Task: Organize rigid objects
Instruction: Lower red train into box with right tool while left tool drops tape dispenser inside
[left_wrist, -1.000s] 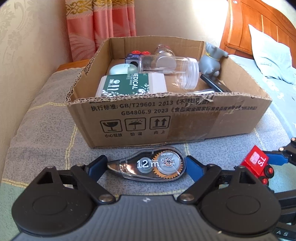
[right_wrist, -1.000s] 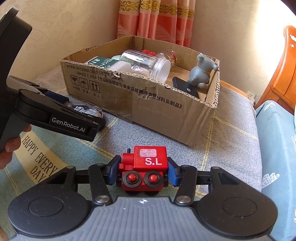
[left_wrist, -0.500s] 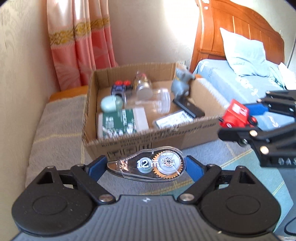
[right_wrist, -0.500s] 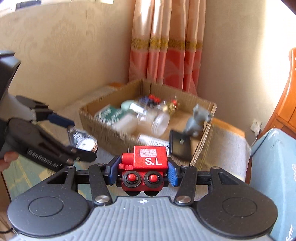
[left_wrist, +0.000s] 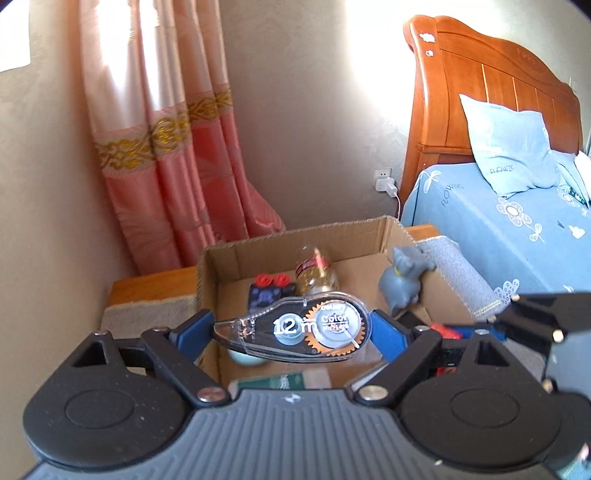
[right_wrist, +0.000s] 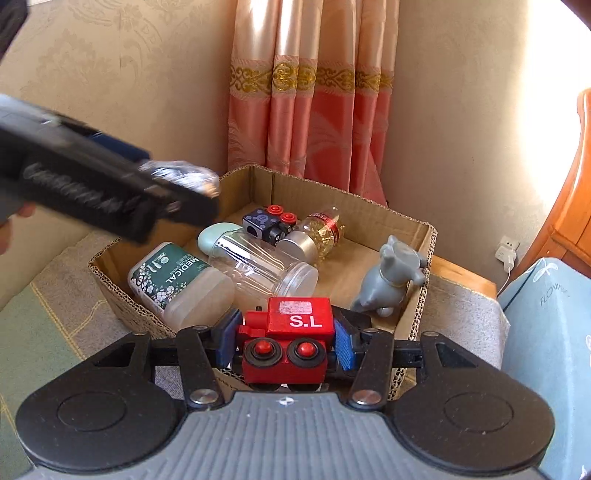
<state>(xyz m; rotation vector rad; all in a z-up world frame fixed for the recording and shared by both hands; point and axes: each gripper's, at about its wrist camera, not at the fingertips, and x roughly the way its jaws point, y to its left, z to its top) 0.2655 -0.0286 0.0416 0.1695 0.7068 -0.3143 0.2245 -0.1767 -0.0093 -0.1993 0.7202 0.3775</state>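
An open cardboard box (right_wrist: 421, 280) stands on a grey-covered surface; in the left wrist view the box (left_wrist: 295, 236) lies right below. My left gripper (left_wrist: 291, 332) is shut on a clear correction tape dispenser (left_wrist: 295, 332) and hangs over the box's near half. Seen from the right wrist, the left gripper (right_wrist: 177, 184) is blurred above the box's left corner. My right gripper (right_wrist: 284, 343) is over the box's near edge. Its jaws are opening, with a red toy train (right_wrist: 291, 332) between the blue pads (right_wrist: 343, 347). The train (left_wrist: 445, 330) shows partly in the left view.
Inside the box lie a green-labelled medical bottle (right_wrist: 177, 280), a clear jar (right_wrist: 258, 266), a gold-filled bottle (right_wrist: 317, 232), a dark block with red knobs (right_wrist: 269, 221) and a grey animal figurine (right_wrist: 391, 280). A bed (left_wrist: 498, 221) is at the right, curtains behind.
Both grippers have risen from the cloth and come forward over the box with their objects. The right pads have spread slightly from the red train.
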